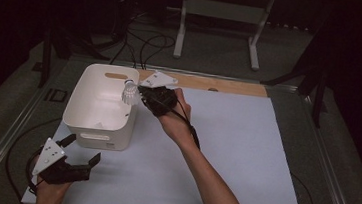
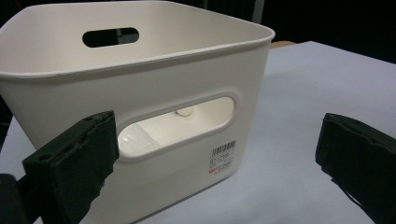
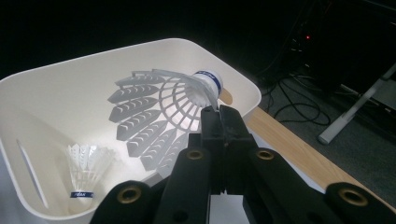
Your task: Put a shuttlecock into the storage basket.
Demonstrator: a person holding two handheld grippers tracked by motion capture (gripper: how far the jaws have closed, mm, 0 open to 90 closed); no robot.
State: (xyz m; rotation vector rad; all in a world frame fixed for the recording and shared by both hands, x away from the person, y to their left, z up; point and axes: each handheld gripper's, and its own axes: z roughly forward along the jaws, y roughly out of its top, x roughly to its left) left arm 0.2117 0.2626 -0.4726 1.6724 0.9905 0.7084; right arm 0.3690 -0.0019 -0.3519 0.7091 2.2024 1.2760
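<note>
Landmark: white bin (image 1: pixel 99 105), standing on the counter (image 1: pixel 244 153) toward its left side.

Left gripper (image 1: pixel 82 155): on the counter just in front of the bin's near-left corner, held in the person's left hand (image 1: pixel 50 190). Fingers (image 2: pixel 74 163) spread wide, nothing between them. In the left gripper view they frame the bin's near wall, with its handle slot and a small label (image 2: pixel 223 157) low on that wall, right of the slot.

Inside the bin: one shuttlecock (image 3: pixel 84 175) stands on its cork on the floor, skirt up, near one corner. Blue band around the cork.

Above the bin's right rim, toward the far corner: second shuttlecock (image 1: pixel 128 93), white plastic skirt, white cork with blue band. It is held in the air, over the bin's opening, clear of the walls as far as the high view tells. In the right gripper view the skirt fans out toward the bin's interior and the cork points away, past the far rim.

Right gripper (image 1: pixel 139 93): just right of the bin's right rim, held in the right hand (image 1: pixel 170 112). Fingers (image 3: pixel 223 133) pressed together, pinching the skirt of the raised shuttlecock close under its cork.
</note>
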